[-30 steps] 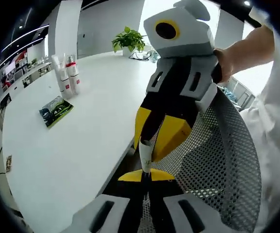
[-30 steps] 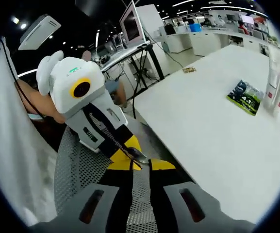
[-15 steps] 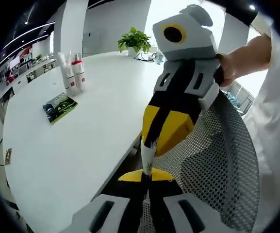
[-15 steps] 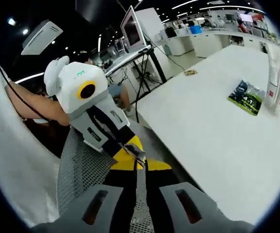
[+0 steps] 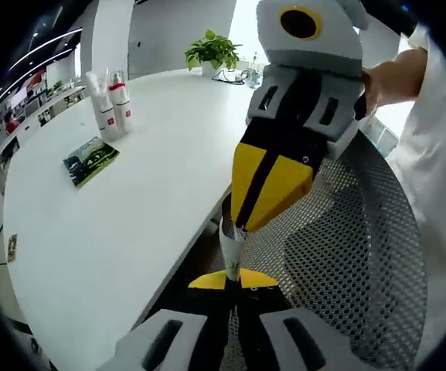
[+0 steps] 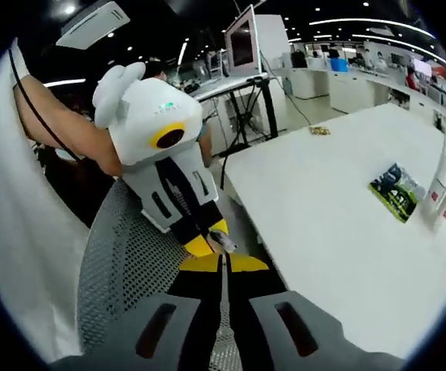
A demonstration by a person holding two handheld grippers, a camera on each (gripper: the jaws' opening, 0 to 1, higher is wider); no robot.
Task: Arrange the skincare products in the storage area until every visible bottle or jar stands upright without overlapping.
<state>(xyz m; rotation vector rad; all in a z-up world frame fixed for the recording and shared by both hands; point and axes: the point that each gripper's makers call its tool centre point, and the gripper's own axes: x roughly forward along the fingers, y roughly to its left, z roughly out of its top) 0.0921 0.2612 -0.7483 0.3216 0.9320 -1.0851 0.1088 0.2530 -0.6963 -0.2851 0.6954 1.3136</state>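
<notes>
A thin white tube [image 5: 230,249] hangs over a mesh chair, off the table's edge. My left gripper [image 5: 232,280] is shut on its lower end. My right gripper [image 5: 235,224] comes in from above, its yellow jaws shut on the upper end. In the right gripper view the tube [image 6: 224,243] shows as a small silvery end between my right gripper [image 6: 223,264] and the left gripper [image 6: 209,243]. Far off on the white table [image 5: 153,201] stand a white tube [image 5: 97,104] and red-capped bottles [image 5: 120,104], upright and close together.
A green flat packet [image 5: 91,160] lies on the table near the bottles, also seen as the packet [image 6: 398,191]. A potted plant [image 5: 213,52] stands at the table's far end. The grey mesh chair back [image 5: 346,270] lies under both grippers. A person's hand [image 5: 389,77] holds the right gripper.
Both views have shifted with the hands. In the left gripper view the right gripper now looms larger and higher. The white tube stays held between the two grippers.
</notes>
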